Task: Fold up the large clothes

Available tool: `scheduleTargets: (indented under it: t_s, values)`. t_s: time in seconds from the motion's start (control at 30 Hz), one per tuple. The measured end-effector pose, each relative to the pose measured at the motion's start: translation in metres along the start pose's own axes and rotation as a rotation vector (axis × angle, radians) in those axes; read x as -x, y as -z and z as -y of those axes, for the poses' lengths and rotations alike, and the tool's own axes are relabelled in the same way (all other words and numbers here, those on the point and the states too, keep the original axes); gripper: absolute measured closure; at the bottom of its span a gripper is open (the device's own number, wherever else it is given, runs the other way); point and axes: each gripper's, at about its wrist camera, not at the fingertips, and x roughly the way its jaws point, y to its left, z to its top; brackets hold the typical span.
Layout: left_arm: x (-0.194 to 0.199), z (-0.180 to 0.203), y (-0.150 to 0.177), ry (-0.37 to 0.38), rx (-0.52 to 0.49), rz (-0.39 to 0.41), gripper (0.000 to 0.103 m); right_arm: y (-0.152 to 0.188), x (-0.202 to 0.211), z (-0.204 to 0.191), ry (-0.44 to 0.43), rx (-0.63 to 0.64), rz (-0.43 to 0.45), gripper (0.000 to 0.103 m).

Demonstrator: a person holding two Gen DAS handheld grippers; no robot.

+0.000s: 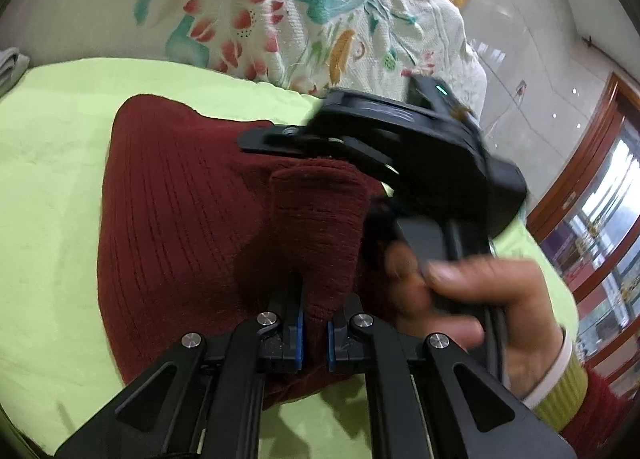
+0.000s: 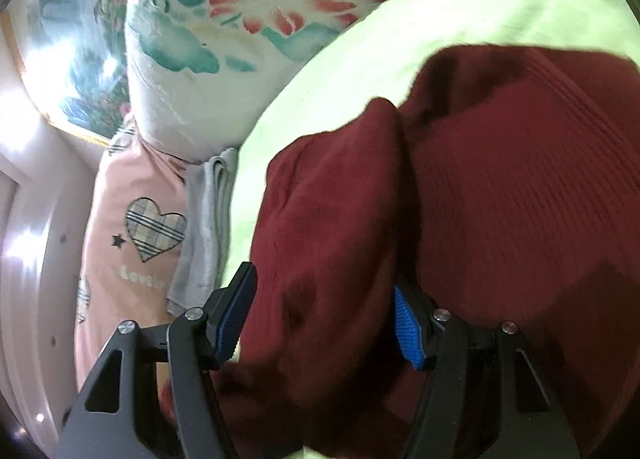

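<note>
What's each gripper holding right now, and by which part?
The left gripper is shut on a raised fold of the maroon sweater. The right gripper is open, a bunched part of the sweater between its fingers, not clamped.

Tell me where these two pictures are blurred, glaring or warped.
Left wrist view: the right gripper and the hand holding it are motion-smeared, while the sweater ribs stay fairly sharp; the fisheye bends the room edges. Right wrist view: soft all over, the sweater ribs smeared, window light blows out the left edge, and the pink cloth looks washed out.
</note>
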Motion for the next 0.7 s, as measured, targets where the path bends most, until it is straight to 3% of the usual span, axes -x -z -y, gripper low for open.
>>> scheduleTargets:
  t_s: [0.03, 0.23, 0.33, 0.53, 0.7]
  values:
    - [0.001, 0.002, -0.001, -0.005, -0.004, -0.001, 0.097, -0.007, -0.002, -0.001, 0.021, -0.001, -0.004, 0.09]
    - [0.003, 0.033, -0.016, 0.074, -0.032, 0.028, 0.097, -0.007, 0.069, -0.031, 0.016, 0.172, 0.138, 0.09]
    - [-0.015, 0.058, -0.013, 0.119, -0.068, 0.004, 0.096, -0.005, 0.102, -0.015, 0.091, 0.188, 0.195, 0.09]
    - [-0.076, 0.08, 0.007, 0.137, -0.073, -0.13, 0.096, 0.003, 0.112, 0.054, 0.216, 0.073, 0.172, 0.09]
    - [-0.087, 0.083, 0.012, 0.1, -0.092, -0.145, 0.095, 0.001, 0.108, 0.064, 0.213, 0.087, 0.173, 0.09]
